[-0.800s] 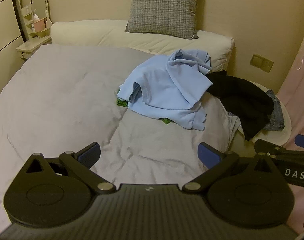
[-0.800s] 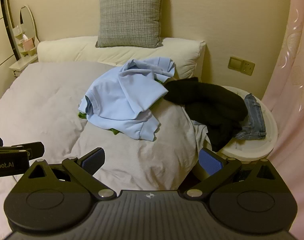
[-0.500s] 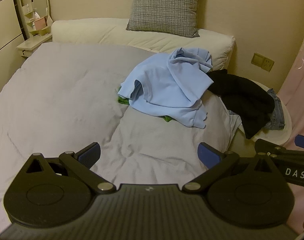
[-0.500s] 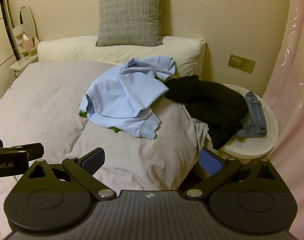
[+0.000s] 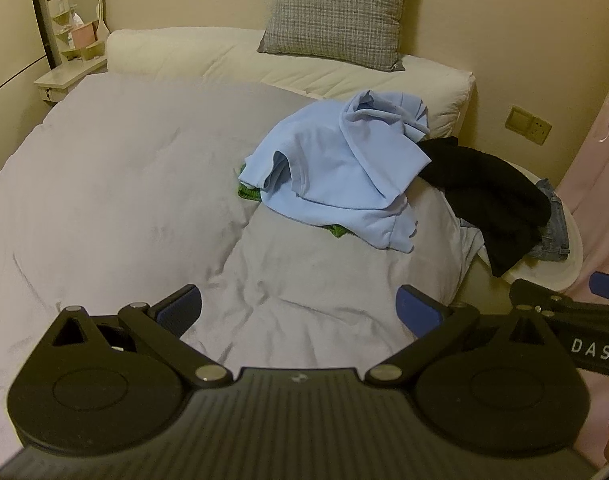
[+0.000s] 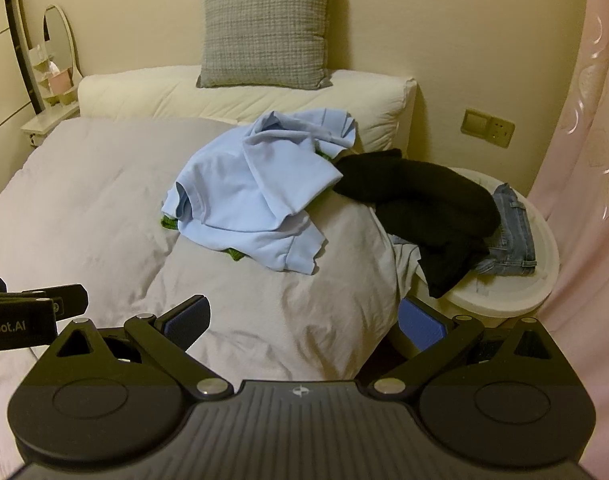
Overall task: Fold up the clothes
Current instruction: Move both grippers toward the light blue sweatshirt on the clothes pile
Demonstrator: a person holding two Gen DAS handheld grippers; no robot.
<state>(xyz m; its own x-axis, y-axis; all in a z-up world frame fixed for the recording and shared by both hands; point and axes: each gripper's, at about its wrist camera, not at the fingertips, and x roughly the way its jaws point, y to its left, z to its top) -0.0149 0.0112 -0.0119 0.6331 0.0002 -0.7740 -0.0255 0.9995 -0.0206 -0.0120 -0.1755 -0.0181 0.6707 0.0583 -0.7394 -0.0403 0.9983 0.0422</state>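
— Lettering first, left wrist view: "DAS" in white on the right gripper (image 5: pixel 564 300) poking in at the right edge. Left gripper (image 5: pixel 298 306) hangs spread wide over the grey duvet (image 5: pixel 124 200), pinching nothing.

— And the clothes?

— Light blue shirt (image 5: pixel 336 176) crumpled near the duvet's far right, a green garment (image 5: pixel 250 193) peeking from under it, a black garment (image 5: pixel 492 196) draped off the bed beside it.

— Right wrist view?

— "Robot.AI" on the left gripper (image 6: pixel 36 304) at the left edge. Right gripper (image 6: pixel 304 316) equally spread, empty. Clearer here: jeans (image 6: pixel 512 232) on a round white stand (image 6: pixel 504 300), partly under the black garment (image 6: pixel 420 200); blue shirt (image 6: pixel 256 196) ahead, well apart.
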